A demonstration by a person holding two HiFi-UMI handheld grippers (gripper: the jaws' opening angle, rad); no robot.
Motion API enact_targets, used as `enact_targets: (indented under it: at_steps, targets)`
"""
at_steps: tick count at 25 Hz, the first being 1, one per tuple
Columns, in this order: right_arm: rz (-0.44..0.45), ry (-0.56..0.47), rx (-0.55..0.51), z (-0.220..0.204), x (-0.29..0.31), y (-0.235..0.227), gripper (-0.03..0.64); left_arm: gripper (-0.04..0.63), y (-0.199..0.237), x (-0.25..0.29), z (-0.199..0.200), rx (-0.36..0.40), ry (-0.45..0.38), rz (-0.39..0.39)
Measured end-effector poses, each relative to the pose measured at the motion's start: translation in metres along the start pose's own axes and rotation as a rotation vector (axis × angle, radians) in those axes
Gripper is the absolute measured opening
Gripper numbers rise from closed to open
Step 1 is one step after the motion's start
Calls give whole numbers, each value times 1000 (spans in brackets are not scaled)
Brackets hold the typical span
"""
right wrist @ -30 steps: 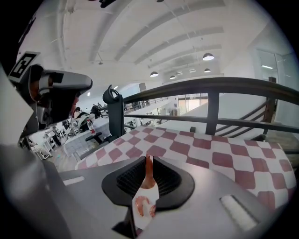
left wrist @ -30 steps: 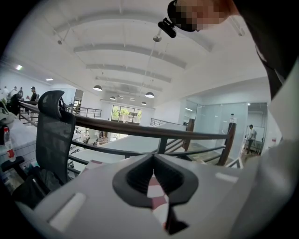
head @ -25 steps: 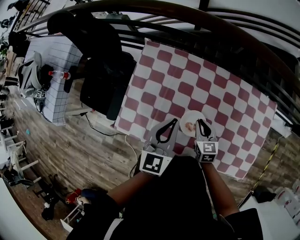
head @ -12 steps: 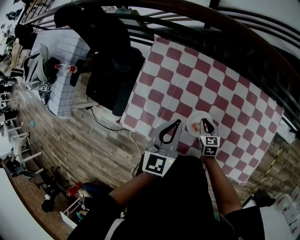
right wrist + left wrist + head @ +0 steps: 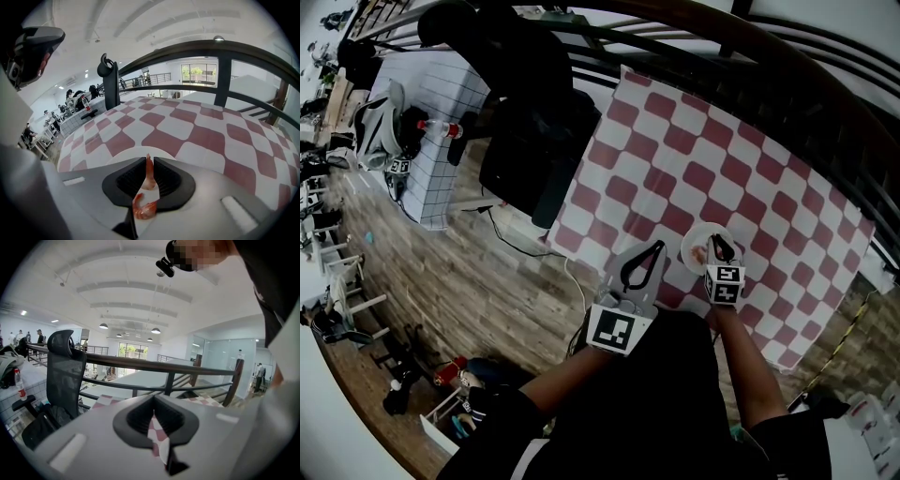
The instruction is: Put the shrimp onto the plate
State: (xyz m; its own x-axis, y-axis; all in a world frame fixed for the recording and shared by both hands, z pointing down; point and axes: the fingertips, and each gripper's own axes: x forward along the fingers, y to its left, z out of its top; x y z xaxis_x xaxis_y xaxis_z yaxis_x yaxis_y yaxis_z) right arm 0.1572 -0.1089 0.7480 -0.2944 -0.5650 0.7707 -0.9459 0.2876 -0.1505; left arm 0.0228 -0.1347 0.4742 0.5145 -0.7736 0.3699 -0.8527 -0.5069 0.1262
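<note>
Starting on the left, the left gripper (image 5: 652,253) isn't much of a worry. Its jaws are pressed together with nothing in them, and it's parked at the near edge of the checkered tablecloth (image 5: 694,159), just beside the plate (image 5: 697,244). The only risk is it bumping the plate if it drifts right.

The real risk is on the right. The right gripper (image 5: 719,246) has its jaws clamped on the shrimp (image 5: 149,174), and that's hanging right over the plate. It's pinched along the thin tail end with the curled body dangling below, so it looks like a pretty skimpy grip. If the person opens up while sitting near the plate's near rim, the shrimp could probably bounce or roll off onto the cloth. Squeezing harder could likely mash it or squirt it out sideways. It also might just stick to one pad when the jaws part.

Around the scene, far left there's a side table (image 5: 441,178) with a gridded white cover and a bottle (image 5: 427,125) lying on it. Next comes a black office chair (image 5: 525,141) pushed up against the left edge of the table. A dark curved railing (image 5: 694,33) runs behind everything. None of that is near the plate, and nothing stands between the shrimp and where it needs to land.
</note>
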Motion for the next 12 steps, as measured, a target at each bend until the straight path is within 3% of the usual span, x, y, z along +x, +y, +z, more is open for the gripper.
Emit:
enact_targets:
  at_steps: [12]
  targets:
    - [27, 10, 4, -5, 8, 0, 52, 9, 3, -2, -4, -9, 6, 11]
